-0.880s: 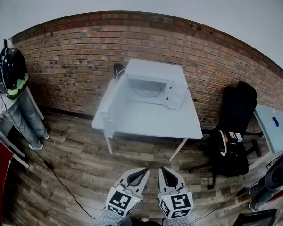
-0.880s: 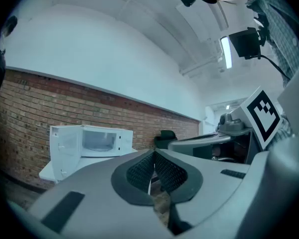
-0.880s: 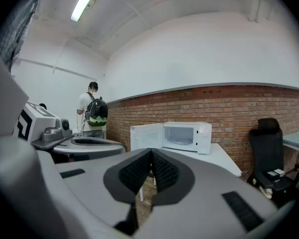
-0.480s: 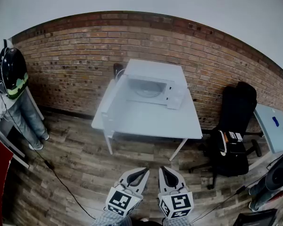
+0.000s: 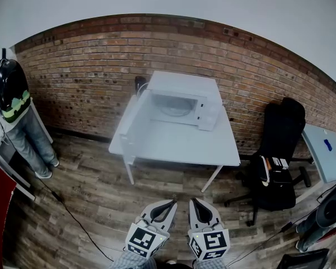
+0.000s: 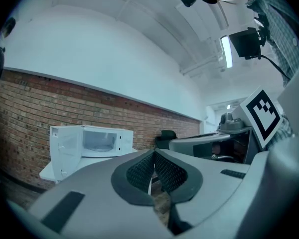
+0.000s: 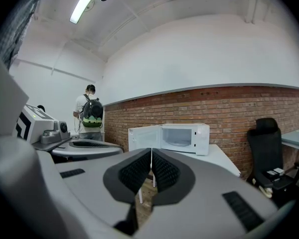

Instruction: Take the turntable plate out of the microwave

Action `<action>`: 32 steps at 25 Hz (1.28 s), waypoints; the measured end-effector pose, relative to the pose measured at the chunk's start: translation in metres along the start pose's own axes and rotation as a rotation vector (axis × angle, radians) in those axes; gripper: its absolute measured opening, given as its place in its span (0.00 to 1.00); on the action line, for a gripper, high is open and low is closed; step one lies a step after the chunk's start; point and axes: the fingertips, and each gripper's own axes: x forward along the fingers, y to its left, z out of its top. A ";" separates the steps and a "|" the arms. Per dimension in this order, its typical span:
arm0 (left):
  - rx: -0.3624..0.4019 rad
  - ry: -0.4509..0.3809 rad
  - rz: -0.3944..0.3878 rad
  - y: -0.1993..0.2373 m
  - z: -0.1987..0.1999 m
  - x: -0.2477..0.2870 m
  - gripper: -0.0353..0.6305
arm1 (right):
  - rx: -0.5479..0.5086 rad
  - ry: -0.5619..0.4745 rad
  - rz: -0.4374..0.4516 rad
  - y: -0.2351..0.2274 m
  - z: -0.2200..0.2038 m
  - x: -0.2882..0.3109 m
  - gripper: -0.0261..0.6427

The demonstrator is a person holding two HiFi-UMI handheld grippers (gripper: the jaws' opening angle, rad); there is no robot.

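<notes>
Jaws on both grippers are closed right up with nothing between them. On the left gripper the ribbed pads meet at the tips, and it's the same deal on the right gripper, where only a thin seam shows between the pads. Both are held low and side by side, tips aimed at the white table, which stands well ahead of the jaws across a stretch of wood-look floor. The microwave sits at the far end of that table against the brick wall. It's ahead and off to the left of the left jaws, and nearly straight ahead of the right jaws, just a touch to the right. Its door is swung wide open on the left side, so you can see straight into the cavity. The turntable plate lies flat on the cavity floor, well apart from both sets of jaws, and nothing is touching it. A black office chair stands ahead and to the right of the right jaws, beside the table. A person wearing a backpack stands way off to the left of the left jaws, back turned, near the wall.
</notes>
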 end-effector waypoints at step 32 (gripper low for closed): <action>-0.032 0.021 0.088 -0.018 -0.014 0.045 0.07 | -0.002 0.021 0.059 -0.054 -0.017 -0.006 0.07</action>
